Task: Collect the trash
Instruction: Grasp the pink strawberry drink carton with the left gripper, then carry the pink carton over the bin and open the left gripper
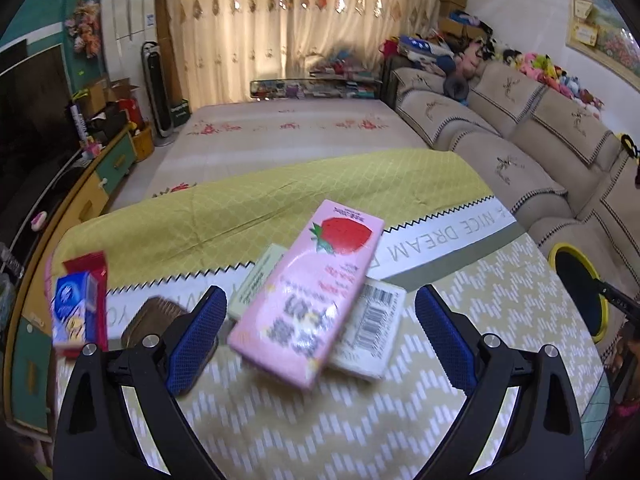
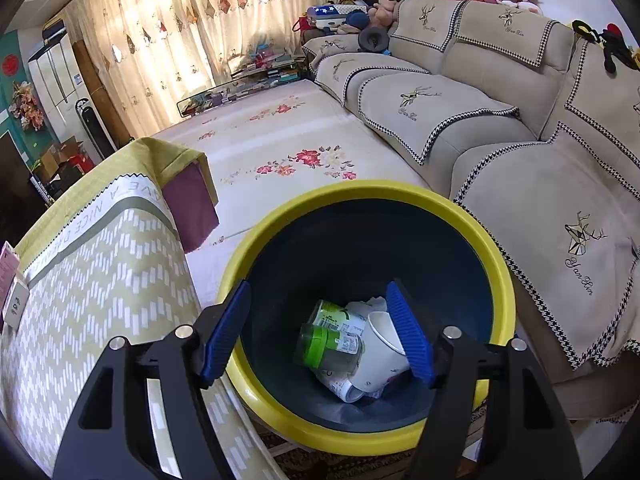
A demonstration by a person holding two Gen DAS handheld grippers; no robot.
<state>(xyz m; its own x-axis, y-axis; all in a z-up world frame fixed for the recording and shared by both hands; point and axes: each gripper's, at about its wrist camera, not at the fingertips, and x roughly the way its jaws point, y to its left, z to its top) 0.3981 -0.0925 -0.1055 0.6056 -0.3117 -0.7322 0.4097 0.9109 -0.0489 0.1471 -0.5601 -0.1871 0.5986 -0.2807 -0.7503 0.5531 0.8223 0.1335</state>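
In the left wrist view my left gripper (image 1: 318, 316) is open, its blue pads either side of a pink strawberry milk carton (image 1: 308, 292) that lies blurred over a white barcode box (image 1: 370, 330) and a pale green box (image 1: 256, 280). A blue and red snack box (image 1: 78, 312) and a brown ridged cup (image 1: 154, 318) sit to the left. In the right wrist view my right gripper (image 2: 318, 332) is open and empty above a yellow-rimmed dark bin (image 2: 496, 256), which holds a green-capped bottle (image 2: 328, 344), a white paper cup (image 2: 380, 356) and wrappers.
The table has a yellow patterned cloth (image 1: 280, 420), and its edge stands beside the bin (image 2: 120, 280). The bin also shows at the right of the left wrist view (image 1: 560, 250). A beige sofa (image 2: 500, 152) runs along the right. A floral rug (image 2: 280, 148) lies beyond.
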